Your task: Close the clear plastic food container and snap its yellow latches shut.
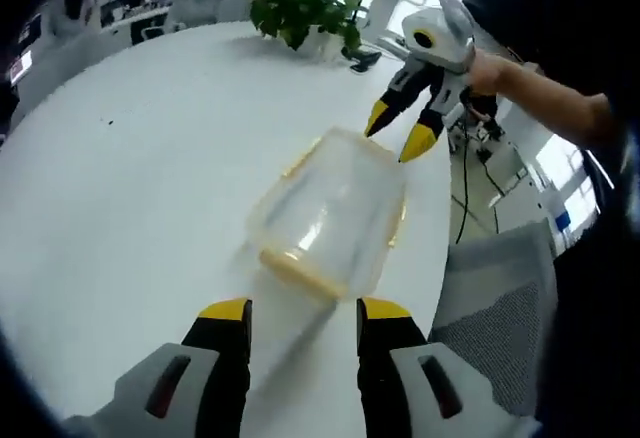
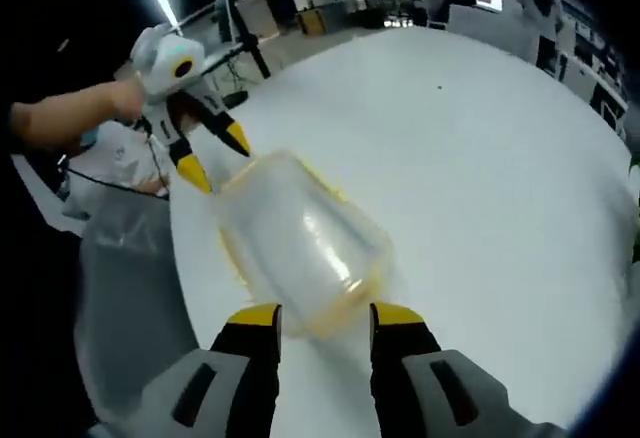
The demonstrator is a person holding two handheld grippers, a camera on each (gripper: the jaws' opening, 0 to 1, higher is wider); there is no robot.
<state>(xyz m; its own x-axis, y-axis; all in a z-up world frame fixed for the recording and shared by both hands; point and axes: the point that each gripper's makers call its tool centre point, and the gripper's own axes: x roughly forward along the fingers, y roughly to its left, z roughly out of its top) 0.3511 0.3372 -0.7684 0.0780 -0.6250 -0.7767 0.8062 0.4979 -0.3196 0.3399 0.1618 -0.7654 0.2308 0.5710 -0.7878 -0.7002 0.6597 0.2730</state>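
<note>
A clear plastic food container (image 1: 330, 213) with yellow latches lies on the white table (image 1: 140, 158), with its lid on. My left gripper (image 1: 303, 310) stands open just short of the container's near end, its yellow-tipped jaws apart with nothing between them. The right gripper (image 1: 398, 133) comes in from the upper right, open, its tips at the container's far end. In the right gripper view the container (image 2: 300, 243) lies ahead of my open right gripper (image 2: 325, 316), and the left gripper (image 2: 215, 158) hovers open at the far end.
A potted green plant (image 1: 305, 13) stands at the table's far edge. A grey chair (image 1: 500, 308) sits beside the table's right edge, seen also as the chair (image 2: 125, 288) at the left. A person's arm (image 1: 550, 98) holds the right gripper. Desks and shelves fill the background.
</note>
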